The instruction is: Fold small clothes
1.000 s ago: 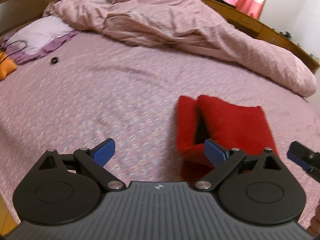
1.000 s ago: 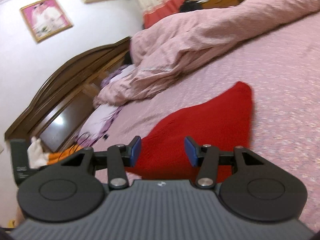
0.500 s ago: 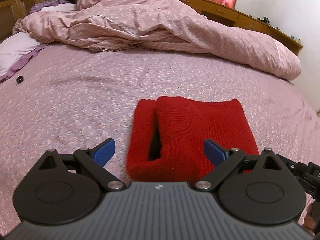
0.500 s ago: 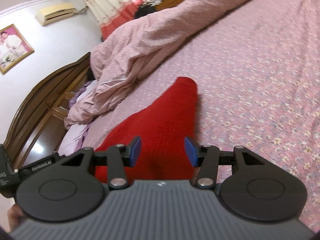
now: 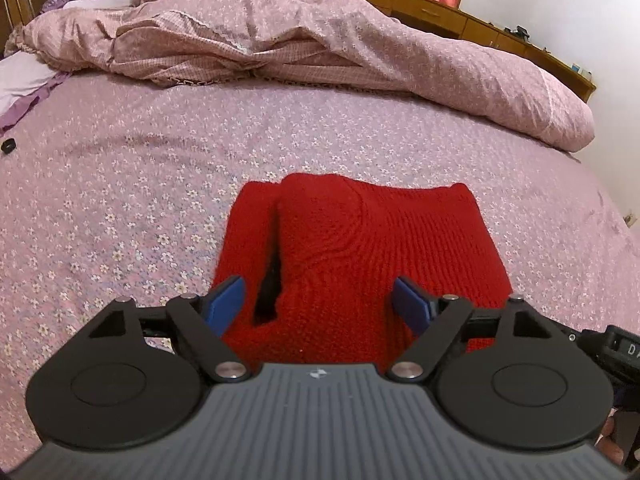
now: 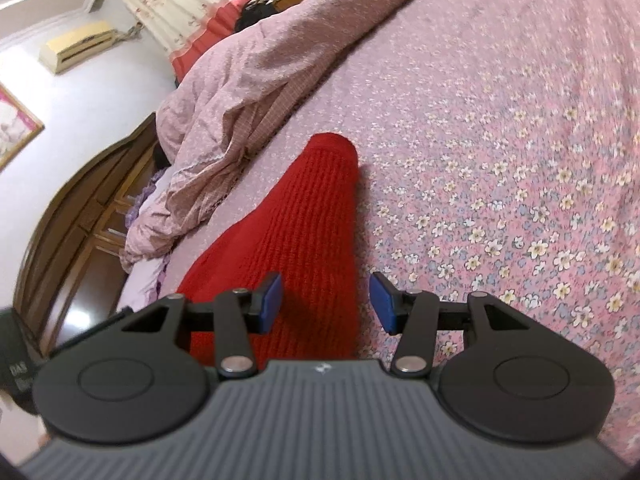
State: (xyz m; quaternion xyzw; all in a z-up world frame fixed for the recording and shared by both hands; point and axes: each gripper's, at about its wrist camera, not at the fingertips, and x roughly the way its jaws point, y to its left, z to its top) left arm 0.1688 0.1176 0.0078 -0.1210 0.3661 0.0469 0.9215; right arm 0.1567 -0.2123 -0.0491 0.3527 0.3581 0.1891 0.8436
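The left gripper's (image 5: 318,300) body is hiding the red knit garment's (image 5: 360,248) near edge, while a small black object (image 5: 8,146) is lying too small to identify.

You had a wide bed (image 5: 168,184) before you, spread with a pink floral sheet, a rumpled pink quilt (image 5: 320,36) heaped along its far side. A dark wooden headboard (image 6: 76,216) curved behind the pillows. Low wooden cabinets (image 5: 432,12) ran under pink-and-red curtains (image 6: 168,4), and an air conditioner (image 6: 76,50) hung on the white wall beside a framed picture (image 6: 12,128)
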